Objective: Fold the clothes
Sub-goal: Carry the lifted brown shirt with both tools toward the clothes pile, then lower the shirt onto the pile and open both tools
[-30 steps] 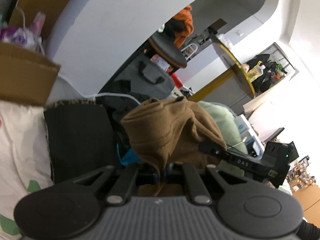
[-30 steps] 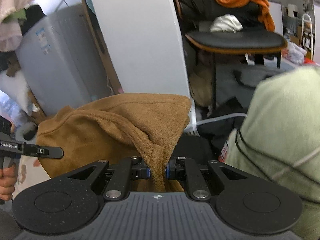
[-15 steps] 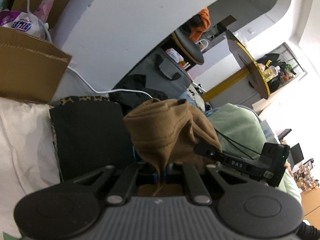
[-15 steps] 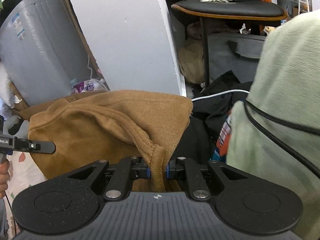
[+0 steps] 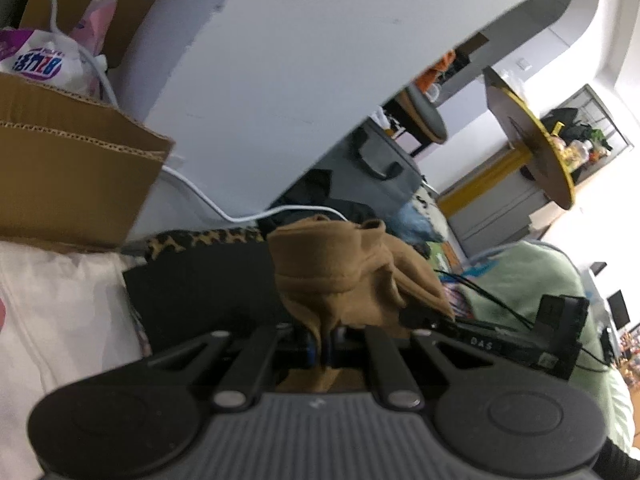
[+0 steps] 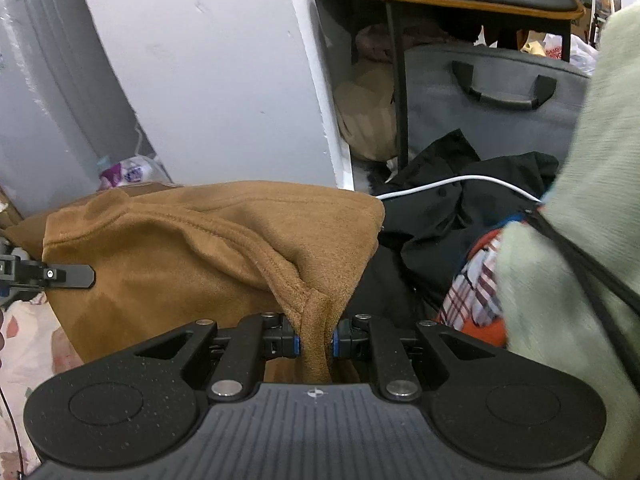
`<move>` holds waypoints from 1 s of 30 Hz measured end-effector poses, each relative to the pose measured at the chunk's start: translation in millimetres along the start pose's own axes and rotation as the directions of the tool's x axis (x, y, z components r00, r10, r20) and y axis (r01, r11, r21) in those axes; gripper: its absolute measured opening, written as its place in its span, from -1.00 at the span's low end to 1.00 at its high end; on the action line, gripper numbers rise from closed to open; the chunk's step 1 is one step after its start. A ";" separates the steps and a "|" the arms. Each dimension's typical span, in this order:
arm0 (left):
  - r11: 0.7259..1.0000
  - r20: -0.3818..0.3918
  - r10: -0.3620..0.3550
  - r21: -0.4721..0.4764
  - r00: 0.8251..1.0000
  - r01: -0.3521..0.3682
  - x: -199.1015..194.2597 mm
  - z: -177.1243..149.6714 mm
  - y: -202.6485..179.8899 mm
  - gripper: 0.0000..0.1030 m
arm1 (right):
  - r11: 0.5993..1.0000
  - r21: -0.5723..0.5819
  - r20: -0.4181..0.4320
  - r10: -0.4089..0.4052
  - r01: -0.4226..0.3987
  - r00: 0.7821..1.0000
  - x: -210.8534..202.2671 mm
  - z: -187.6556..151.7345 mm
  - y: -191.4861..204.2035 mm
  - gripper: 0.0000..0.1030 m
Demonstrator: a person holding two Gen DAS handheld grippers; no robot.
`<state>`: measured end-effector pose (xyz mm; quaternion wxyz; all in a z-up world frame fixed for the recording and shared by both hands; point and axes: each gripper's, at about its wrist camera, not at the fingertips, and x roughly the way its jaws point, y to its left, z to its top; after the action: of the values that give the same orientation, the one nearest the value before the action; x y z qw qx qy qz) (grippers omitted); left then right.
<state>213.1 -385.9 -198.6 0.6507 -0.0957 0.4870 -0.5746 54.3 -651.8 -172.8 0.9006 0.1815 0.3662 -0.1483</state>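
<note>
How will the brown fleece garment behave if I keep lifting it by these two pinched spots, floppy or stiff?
Probably floppy: the brown fleece garment sags in folds between the right hand-held gripper and the left hand-held gripper. Its thick, fuzzy weave suggests moderate weight and little slipping from the shut jaws.

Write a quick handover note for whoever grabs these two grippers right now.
Left gripper: shut on the brown garment, pinching a bunched edge.
Right gripper: shut on the same garment, at a seamed corner.
The garment hangs between both, lifted over a black garment on the white sheet.
Done: both grips secured.
Left: lay it flat and make the folds; no finished fold shows.
</note>
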 end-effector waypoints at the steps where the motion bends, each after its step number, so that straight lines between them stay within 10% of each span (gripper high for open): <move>1: 1.000 0.002 0.005 -0.001 1.000 -0.005 4.5 2.5 4.5 -0.91 | 1.000 -0.001 -0.007 -0.004 0.004 1.000 8.1 1.9 -1.1 -0.73; 24: 0.984 0.000 0.178 -0.028 0.984 -0.178 91.2 30.1 89.1 -0.90 | 0.997 -0.024 -0.074 -0.076 0.074 0.994 125.8 14.8 -20.4 -0.72; 30: 0.967 -0.020 0.249 -0.050 0.968 -0.250 95.8 32.3 100.8 -0.63 | 0.980 -0.104 -0.069 -0.179 0.171 0.981 140.6 9.3 -19.3 -0.47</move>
<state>290.3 -448.2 -301.3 0.7117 -0.0467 0.5144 -0.4761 148.9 -691.8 -271.2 0.8769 0.1098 0.4223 -0.2017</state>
